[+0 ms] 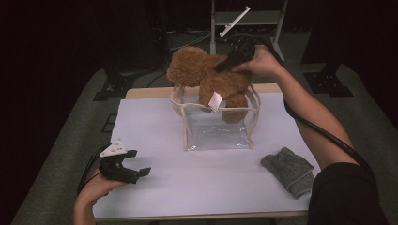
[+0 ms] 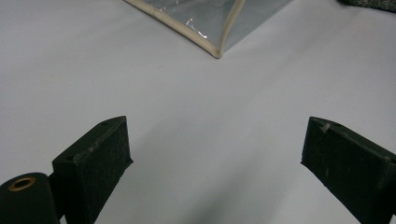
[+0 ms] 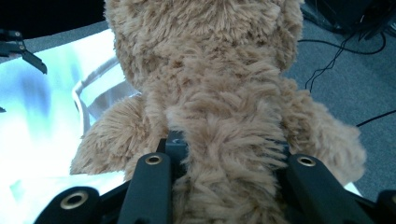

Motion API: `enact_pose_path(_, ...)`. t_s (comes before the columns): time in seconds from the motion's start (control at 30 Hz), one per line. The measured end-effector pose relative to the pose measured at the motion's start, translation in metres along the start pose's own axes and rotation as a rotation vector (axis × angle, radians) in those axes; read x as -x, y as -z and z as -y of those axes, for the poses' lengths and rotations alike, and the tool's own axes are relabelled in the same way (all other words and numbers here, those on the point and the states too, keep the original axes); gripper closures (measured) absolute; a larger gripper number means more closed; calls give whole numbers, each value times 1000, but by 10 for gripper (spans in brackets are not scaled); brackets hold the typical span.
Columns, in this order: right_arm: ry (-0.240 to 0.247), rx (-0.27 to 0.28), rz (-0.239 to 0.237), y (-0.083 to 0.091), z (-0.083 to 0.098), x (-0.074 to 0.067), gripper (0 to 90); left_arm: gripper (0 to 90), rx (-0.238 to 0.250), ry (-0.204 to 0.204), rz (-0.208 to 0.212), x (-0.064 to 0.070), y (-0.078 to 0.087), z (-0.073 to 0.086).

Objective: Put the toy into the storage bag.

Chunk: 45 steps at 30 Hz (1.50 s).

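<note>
You are holding the brown teddy bear [image 1: 206, 77] in your right gripper [image 1: 224, 65], its jaws pressing into the plush of the bear's body, as the right gripper view shows with fur bulging between them [image 3: 224, 154]. The bear is hanging over the open mouth of the clear plastic bag [image 1: 218, 129], its legs already dipping past the bag's rim while the head and upper body are riding above it. So the pick-up looks done and the lowering is part-way; what seems left is sinking the bear fully into the bag and letting go.

Your left gripper [image 1: 133, 164] is resting with jaws wide apart and nothing between them, well in front of the bag and to its left, above the white table top [image 1: 155, 136].

For room: the bag's mouth looks only a little wider than the bear, though the clear walls are hard to read, so the rim may be catching a limb. A grey knitted cloth [image 1: 288, 169] is lying in front of the bag to its right, well apart from it. The table's far edge is running just behind the bag.
</note>
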State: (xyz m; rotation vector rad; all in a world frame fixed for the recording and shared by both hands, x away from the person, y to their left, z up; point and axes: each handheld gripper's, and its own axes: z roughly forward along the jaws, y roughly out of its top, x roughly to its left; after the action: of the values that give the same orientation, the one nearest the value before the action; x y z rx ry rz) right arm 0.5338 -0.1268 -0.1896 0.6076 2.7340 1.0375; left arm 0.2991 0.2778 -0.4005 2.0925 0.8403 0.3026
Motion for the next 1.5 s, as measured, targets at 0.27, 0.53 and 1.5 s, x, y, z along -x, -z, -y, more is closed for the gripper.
enact_pose_path(0.27, -22, -23, -18, -7, 24, -4, 644, 70, -7, -7, 6, 1, -2, -1)
enact_pose_path(0.53, -27, -55, -29, -17, 36, -6, 644, 70, -4, -8, 2, 2, -2, -1)
enact_pose_path(1.5, -3, -137, -128, -28, 64, -32, 644, 70, -11, -15, 12, 3, -3, -2)
